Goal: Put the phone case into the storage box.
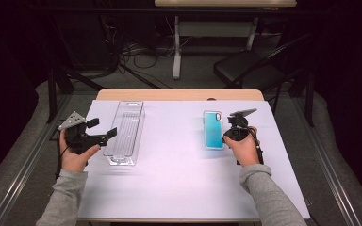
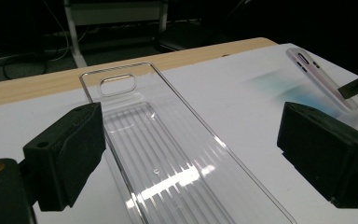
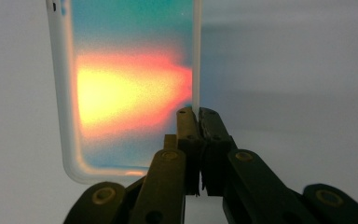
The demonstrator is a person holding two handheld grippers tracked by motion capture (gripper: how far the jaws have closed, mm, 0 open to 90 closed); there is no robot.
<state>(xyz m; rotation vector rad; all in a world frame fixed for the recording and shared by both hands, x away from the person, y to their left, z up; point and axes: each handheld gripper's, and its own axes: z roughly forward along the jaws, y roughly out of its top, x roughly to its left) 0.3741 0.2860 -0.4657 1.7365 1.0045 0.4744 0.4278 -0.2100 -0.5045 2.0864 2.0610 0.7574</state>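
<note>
My right tongs point(image 3: 196, 114) pinch the phone case point(image 1: 213, 129) by one thin edge, tilted off the table point(image 1: 179, 179); it may twist free; left tongs point(image 1: 104, 133) gape over the clear tray point(image 1: 125, 132).
</note>
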